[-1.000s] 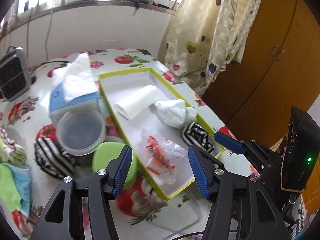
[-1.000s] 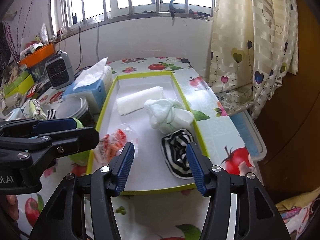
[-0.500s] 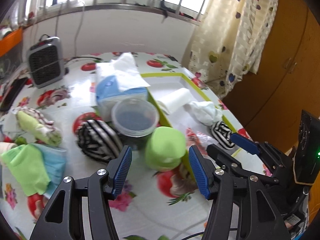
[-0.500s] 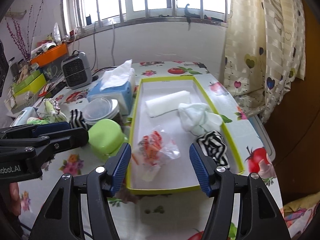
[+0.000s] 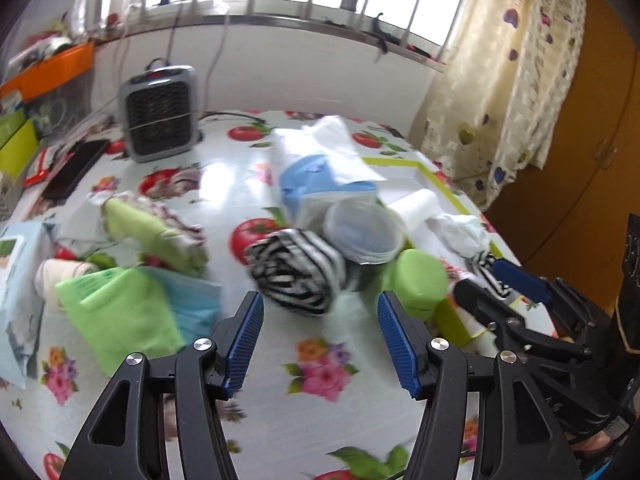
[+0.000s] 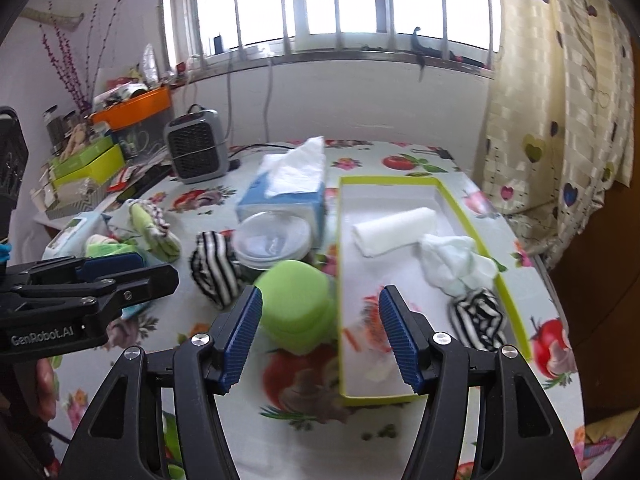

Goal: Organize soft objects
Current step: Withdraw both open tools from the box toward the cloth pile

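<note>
My left gripper (image 5: 320,320) stands open with nothing between its pads, low over the flowered tablecloth. Just beyond it lies a black-and-white striped cloth (image 5: 294,268). To its left are a folded green cloth (image 5: 116,312) on a light blue one (image 5: 192,300) and a green patterned roll (image 5: 156,228). My right gripper (image 6: 320,308) is open too, near the front of the lime-rimmed tray (image 6: 472,216). The tray holds a white rolled towel (image 6: 394,230), a pale cloth bundle (image 6: 452,264), a striped sock (image 6: 478,318) and a clear packet (image 6: 372,320).
A tissue box (image 5: 320,176), a clear round tub (image 5: 362,234) and a green lidded pot (image 6: 296,308) crowd the tray's left side. A grey heater (image 5: 160,120), a phone (image 5: 74,168) and a wipes pack (image 5: 16,264) sit further left. A curtain and wooden doors stand right.
The left gripper has swung left, from over the tray to the loose cloths on the table. The right gripper has drawn back and left a little. Both stay open.
</note>
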A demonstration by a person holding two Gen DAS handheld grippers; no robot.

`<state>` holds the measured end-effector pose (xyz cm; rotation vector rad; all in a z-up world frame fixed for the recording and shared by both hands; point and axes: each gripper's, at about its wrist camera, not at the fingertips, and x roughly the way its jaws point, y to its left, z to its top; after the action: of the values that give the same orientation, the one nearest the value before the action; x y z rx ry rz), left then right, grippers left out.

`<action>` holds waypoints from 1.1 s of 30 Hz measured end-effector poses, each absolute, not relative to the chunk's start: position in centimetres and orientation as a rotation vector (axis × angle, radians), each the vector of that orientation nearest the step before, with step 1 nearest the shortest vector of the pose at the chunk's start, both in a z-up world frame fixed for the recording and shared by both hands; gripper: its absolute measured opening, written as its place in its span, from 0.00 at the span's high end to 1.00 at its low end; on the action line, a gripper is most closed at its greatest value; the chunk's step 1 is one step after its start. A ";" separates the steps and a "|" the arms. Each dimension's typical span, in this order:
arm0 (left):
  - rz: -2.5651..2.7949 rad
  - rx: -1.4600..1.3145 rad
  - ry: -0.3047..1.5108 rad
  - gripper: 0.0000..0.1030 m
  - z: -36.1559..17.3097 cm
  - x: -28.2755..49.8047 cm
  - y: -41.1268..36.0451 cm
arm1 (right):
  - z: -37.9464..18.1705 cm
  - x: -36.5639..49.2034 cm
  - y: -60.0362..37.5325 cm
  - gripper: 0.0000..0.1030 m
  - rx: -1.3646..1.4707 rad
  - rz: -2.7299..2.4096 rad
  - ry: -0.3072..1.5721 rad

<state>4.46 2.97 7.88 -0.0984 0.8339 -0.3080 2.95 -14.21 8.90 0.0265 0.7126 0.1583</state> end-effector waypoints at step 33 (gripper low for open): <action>-0.070 -0.243 0.935 0.35 2.2 8.8 16.2 | 6.9 5.0 -3.8 0.40 -0.042 0.372 0.766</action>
<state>8.80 16.19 2.25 -0.2435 0.9353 -0.0704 5.00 -3.75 6.87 -0.0420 0.7663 0.3721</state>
